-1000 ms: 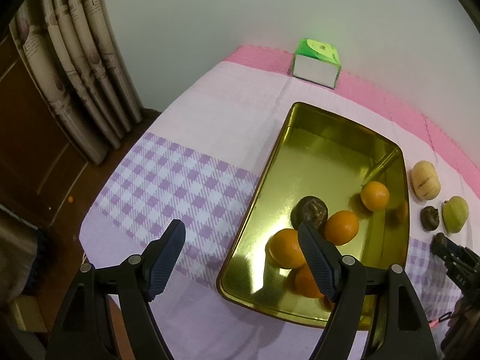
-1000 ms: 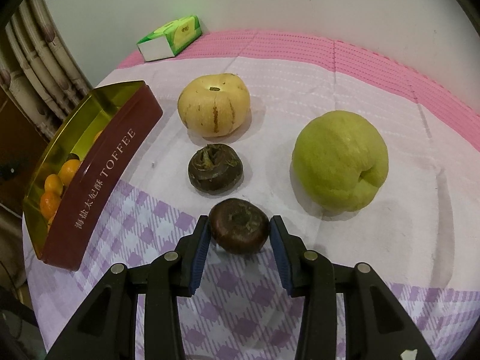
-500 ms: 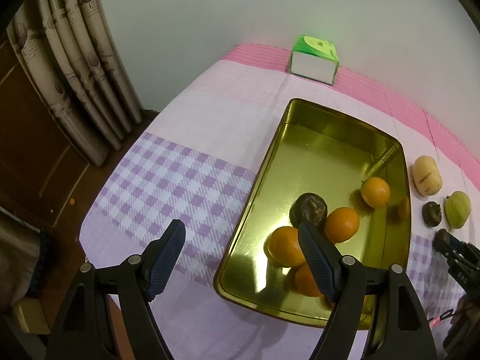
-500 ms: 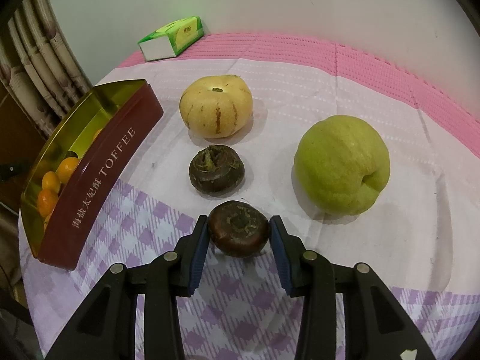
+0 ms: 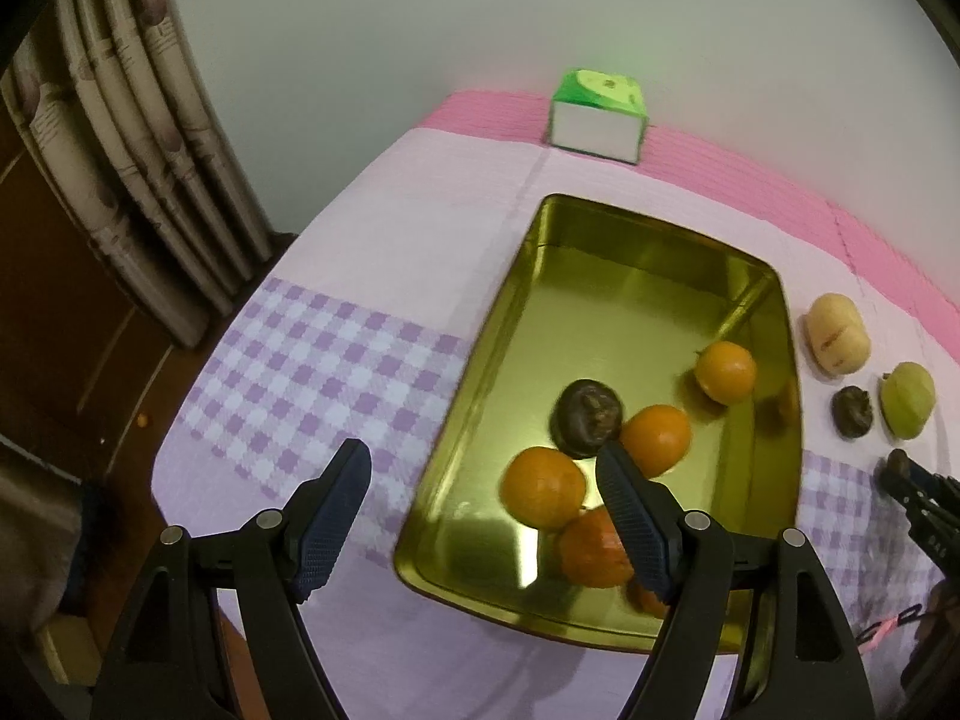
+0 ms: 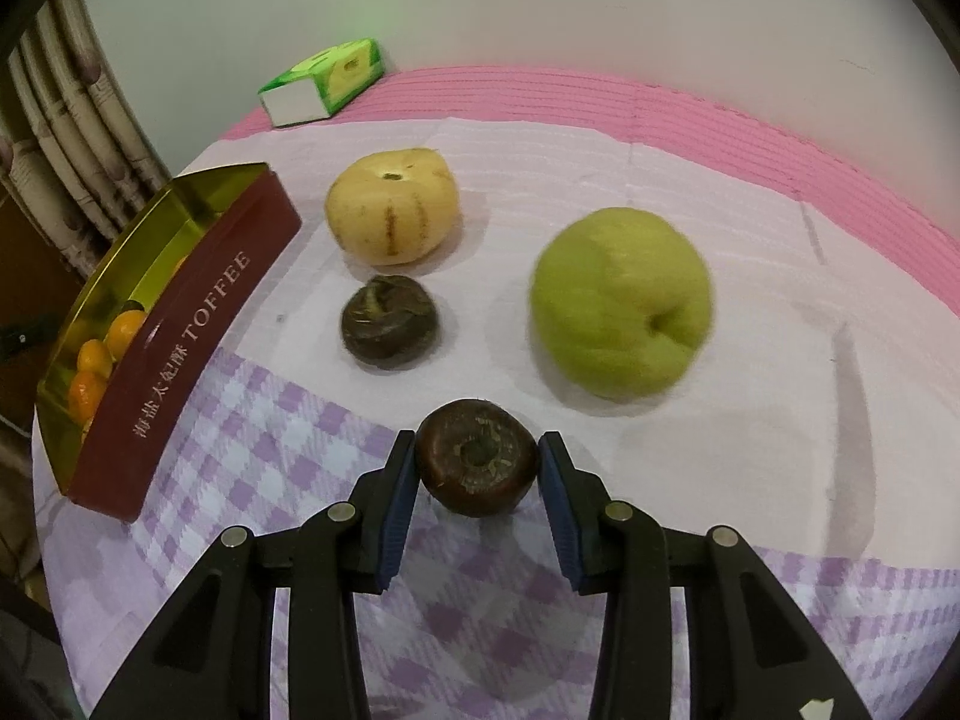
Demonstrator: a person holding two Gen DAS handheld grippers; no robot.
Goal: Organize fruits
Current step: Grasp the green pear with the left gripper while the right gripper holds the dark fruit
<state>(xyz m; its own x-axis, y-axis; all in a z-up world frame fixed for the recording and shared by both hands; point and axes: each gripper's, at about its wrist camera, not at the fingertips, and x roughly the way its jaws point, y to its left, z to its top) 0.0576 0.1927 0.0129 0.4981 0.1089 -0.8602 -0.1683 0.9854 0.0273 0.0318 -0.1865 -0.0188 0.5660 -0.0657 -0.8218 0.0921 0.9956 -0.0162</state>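
Note:
My right gripper [image 6: 478, 461] is shut on a dark brown round fruit [image 6: 477, 457] and holds it above the checked cloth. Beyond it lie a second dark fruit [image 6: 389, 322], a pale yellow striped melon [image 6: 393, 206] and a green apple [image 6: 622, 302]. The gold toffee tin [image 6: 198, 306] stands to the left. My left gripper [image 5: 483, 507] is open and empty over the near left edge of the tin [image 5: 480, 372], which holds several oranges [image 5: 543, 487] and one dark fruit [image 5: 587, 417]. The right gripper [image 5: 900, 468] shows at the far right there.
A green and white box [image 5: 597, 114] stands at the back near the wall, also in the right wrist view [image 6: 324, 83]. Curtains [image 5: 138, 138] hang beyond the table's left edge. The cloth is pink at the back and purple checked in front.
My right gripper has lifted the dark fruit off the cloth and drawn back a little. My left gripper has risen and pulled back slightly, still open.

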